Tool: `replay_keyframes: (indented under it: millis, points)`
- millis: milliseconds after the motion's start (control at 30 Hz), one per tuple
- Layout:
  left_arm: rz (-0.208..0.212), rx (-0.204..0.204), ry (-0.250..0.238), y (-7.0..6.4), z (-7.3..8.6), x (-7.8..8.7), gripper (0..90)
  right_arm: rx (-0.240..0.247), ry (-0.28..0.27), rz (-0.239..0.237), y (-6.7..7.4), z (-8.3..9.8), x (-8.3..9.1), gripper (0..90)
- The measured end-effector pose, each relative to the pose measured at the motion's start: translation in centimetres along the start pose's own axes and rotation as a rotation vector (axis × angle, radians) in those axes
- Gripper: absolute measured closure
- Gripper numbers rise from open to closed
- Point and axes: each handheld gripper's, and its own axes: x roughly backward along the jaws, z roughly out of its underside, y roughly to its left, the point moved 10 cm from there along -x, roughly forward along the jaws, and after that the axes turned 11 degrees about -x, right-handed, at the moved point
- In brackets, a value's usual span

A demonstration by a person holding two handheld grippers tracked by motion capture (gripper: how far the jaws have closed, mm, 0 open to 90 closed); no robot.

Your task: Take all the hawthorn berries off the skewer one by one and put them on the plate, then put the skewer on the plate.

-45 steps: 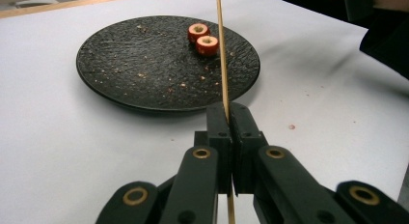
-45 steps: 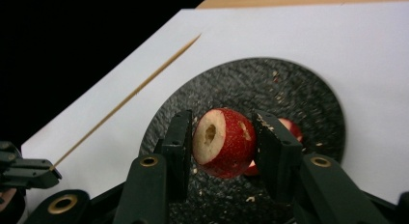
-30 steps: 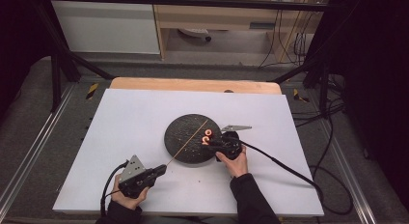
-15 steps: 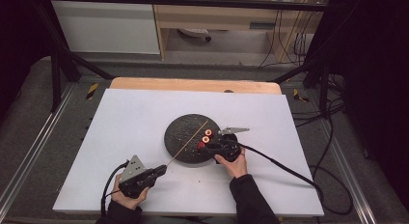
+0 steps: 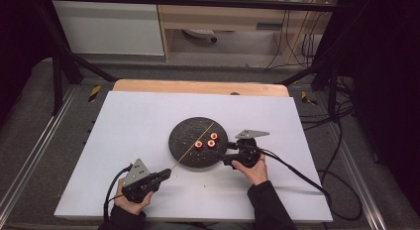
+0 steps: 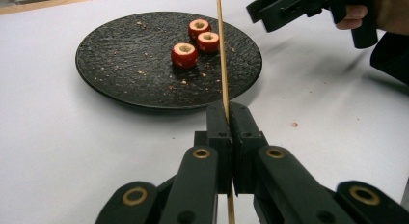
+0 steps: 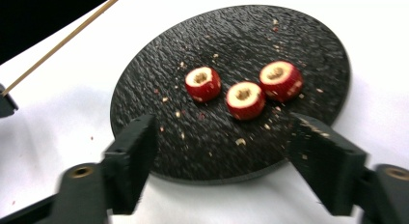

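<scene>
- Room: we note a dim space beyond the worktop, with a pale cabinet point(image 5: 109, 27) and a wooden shelf unit point(image 5: 233, 17) at the back, cables hanging at the right, and grey floor all round.
- Worktop point(image 5: 133, 131): white sheet over a wooden top whose far edge shows bare. Fine crumbs lie scattered on the sheet near the plate.
- Plate point(image 5: 185, 141): dark, round, rough-textured, set near the middle of the worktop, between the two hands. We judge this placement lets both tools reach it equally.
- Right tongs point(image 7: 222, 166): jaws wide apart, low at the near rim of the plate and aimed at the fruit pieces. We read this as an approach to pick one up; nothing is between the jaws.
- Left tongs point(image 6: 230, 137): jaws together, clamped on the skewer near its lower end. They are held off the plate's near-left edge, which we judge keeps the stick steady and pointed for threading.
- Skewer point(image 6: 221, 50): thin wooden stick, slanting up from the left tongs across the plate, passing just beside the fruit; whether it touches the plate we cannot tell.
- Fruit pieces point(image 7: 243, 99): three small red rounds with pale cored centres, upright on the plate's right half, close together, crumbs around them. None is on the skewer yet.
</scene>
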Motion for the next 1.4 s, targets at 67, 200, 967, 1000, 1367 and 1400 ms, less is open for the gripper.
replay_keyframes:
  millis: [67, 200, 967, 1000, 1367, 1400]
  points:
    - [0.001, 0.0, 0.005, 0.0, 0.0, -0.1, 87.8, 0.003, 0.002, 0.008, -0.4, 0.3, 0.5, 20.4]
    - [0.002, -0.001, 0.011, 0.0, -0.1, -0.2, 87.8, 0.022, -0.008, 0.033, -1.4, 0.8, 1.4, 9.9]
    - [-0.011, 0.009, 0.059, 1.9, -2.1, -1.0, 87.8, 0.069, 0.042, 0.136, -6.1, 5.6, 5.4, 0.7]
    - [-0.011, 0.008, 0.06, 2.0, -2.3, -1.1, 87.8, 0.069, 0.042, 0.136, -6.1, 5.6, 5.4, 0.7]
    - [-0.03, 0.025, 0.075, 3.2, -3.8, -2.4, 87.8, 0.049, 0.019, 0.14, -6.5, 5.6, 6.3, 0.8]
    - [-0.032, 0.028, 0.076, 3.3, -3.9, -2.6, 87.8, 0.049, 0.017, 0.142, -6.5, 5.6, 6.4, 0.8]
